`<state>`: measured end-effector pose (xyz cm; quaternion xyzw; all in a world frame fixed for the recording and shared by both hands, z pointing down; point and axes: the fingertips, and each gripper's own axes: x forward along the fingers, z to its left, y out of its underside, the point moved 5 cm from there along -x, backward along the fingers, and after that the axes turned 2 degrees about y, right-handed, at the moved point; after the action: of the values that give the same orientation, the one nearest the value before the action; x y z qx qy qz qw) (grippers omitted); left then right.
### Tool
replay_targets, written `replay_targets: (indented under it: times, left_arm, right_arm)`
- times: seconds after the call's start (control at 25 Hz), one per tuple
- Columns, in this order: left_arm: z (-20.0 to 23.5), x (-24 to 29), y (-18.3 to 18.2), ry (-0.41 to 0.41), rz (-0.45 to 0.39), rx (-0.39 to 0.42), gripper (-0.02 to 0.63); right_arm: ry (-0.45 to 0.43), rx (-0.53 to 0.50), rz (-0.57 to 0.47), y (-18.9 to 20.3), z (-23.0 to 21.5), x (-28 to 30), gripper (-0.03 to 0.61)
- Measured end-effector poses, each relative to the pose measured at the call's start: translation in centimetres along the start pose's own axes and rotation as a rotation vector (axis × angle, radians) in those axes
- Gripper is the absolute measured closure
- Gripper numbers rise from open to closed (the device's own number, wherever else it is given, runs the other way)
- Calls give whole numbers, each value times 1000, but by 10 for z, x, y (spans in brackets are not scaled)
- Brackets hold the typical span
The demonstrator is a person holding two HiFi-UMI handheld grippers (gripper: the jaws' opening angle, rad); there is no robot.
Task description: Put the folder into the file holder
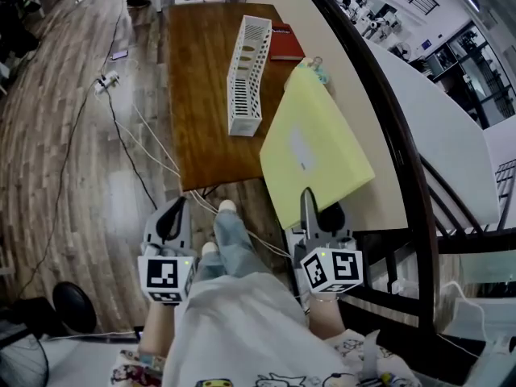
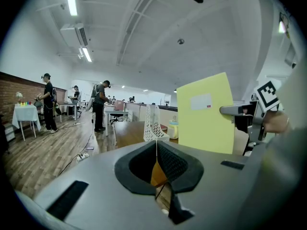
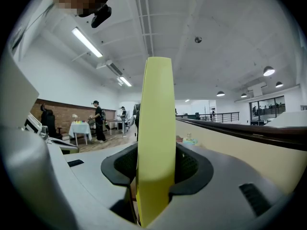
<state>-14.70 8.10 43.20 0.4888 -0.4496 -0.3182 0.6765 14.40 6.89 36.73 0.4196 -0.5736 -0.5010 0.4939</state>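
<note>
A white perforated file holder stands on the brown table, its long side running away from me. To the right of the table's near corner, my right gripper is shut on the lower edge of a yellow folder. The folder tilts up over that corner. In the right gripper view the folder shows edge-on between the pads. From the left gripper view the folder stands right of the file holder. My left gripper hangs low at the left, shut and empty.
A red book and a small teal item lie on the table beyond the file holder. Cables and a power strip cross the wooden floor at left. A beige ledge and black railing run along the right. People stand far off.
</note>
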Motion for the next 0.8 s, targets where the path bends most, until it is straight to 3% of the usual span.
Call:
replay_targets:
  times: [0.32, 0.8]
  left_arm:
    - [11, 34, -10, -5, -3, 6, 609]
    - [32, 142, -62, -1, -40, 33, 609]
  right_arm:
    - [-1, -6, -15, -10, -12, 33, 407]
    - [7, -16, -26, -31, -52, 128, 407]
